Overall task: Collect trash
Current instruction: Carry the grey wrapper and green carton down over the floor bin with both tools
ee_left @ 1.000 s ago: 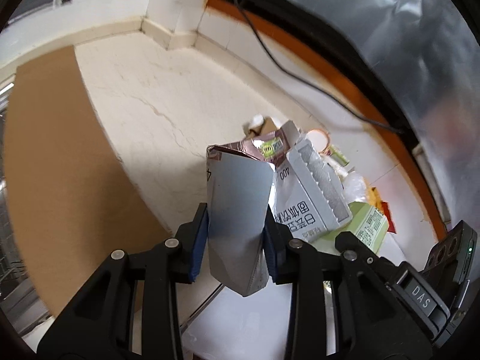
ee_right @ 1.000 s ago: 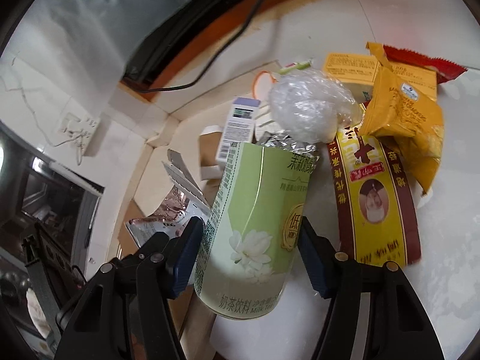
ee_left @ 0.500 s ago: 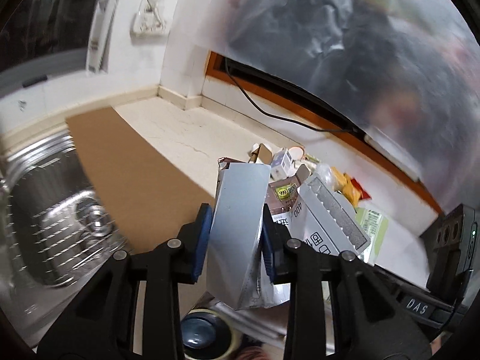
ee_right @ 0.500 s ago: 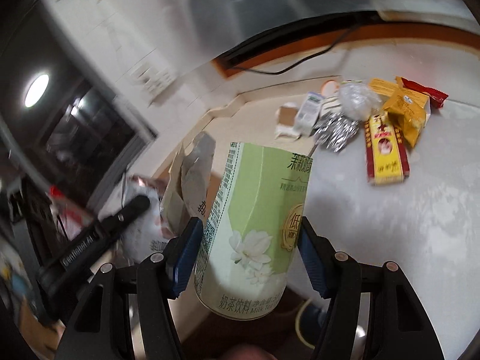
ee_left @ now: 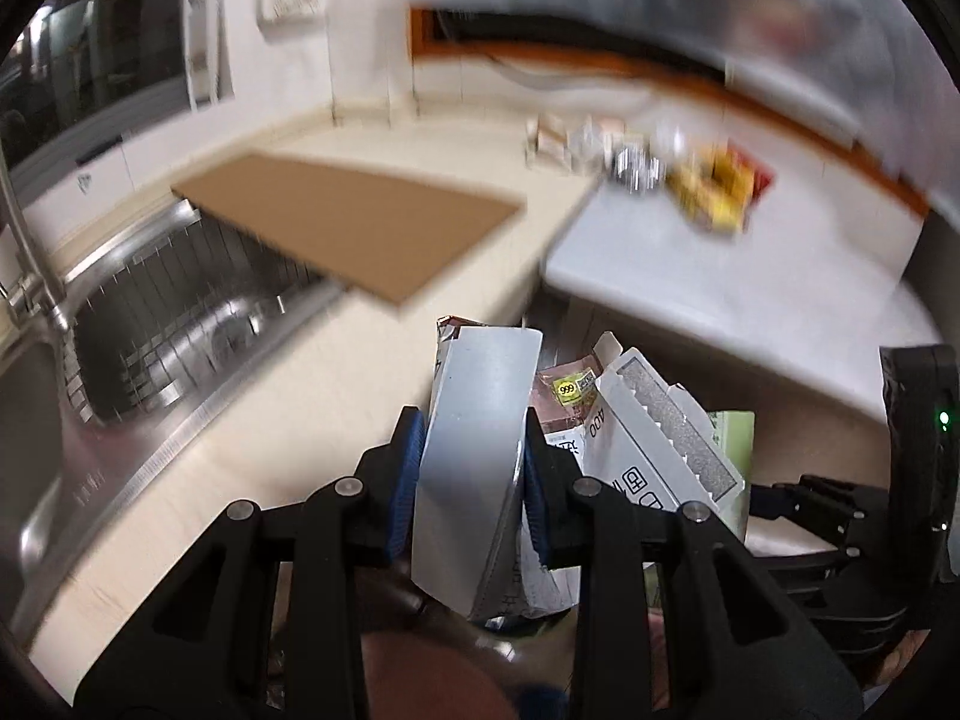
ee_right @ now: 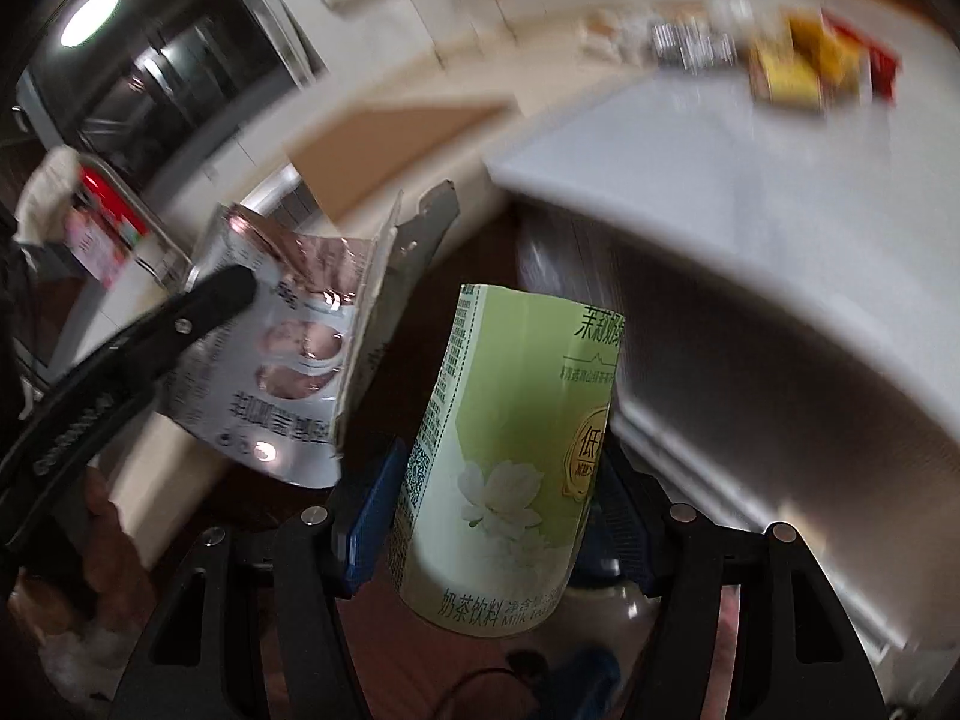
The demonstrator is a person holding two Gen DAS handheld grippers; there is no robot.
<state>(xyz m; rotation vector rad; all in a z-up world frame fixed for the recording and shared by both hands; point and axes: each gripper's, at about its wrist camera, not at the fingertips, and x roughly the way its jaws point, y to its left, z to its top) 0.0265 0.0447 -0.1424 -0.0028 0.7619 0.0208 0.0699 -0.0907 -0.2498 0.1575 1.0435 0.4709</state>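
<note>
My left gripper (ee_left: 474, 450) is shut on a flattened silver pouch (ee_left: 480, 438), bundled with a torn white carton (ee_left: 654, 432). It hangs in front of the counter's edge. The right wrist view shows that same pouch (ee_right: 282, 360) at the left, pinched by a black left finger (ee_right: 216, 294). My right gripper (ee_right: 504, 498) is shut on a green milk-tea cup (ee_right: 516, 432), held upright beside the counter front. The cup's green side (ee_left: 732, 432) peeks out behind the carton. Yellow and red wrappers (ee_left: 714, 192) and crumpled foil (ee_left: 636, 165) lie blurred far off on the counter; the wrappers (ee_right: 792, 66) show again at top right.
A steel sink (ee_left: 180, 324) with a faucet (ee_left: 24, 240) sits to the left, partly under a brown board (ee_left: 354, 222). A white worktop (ee_left: 720, 294) juts out on the right. A round pale object (ee_right: 606, 606) lies blurred below the cup. A hand (ee_right: 108, 540) holds the left tool.
Both grippers have drawn back from the trash pile and past the counter's edge, sinking a little and rolling, each still holding its load. The pile now looks small and far.
</note>
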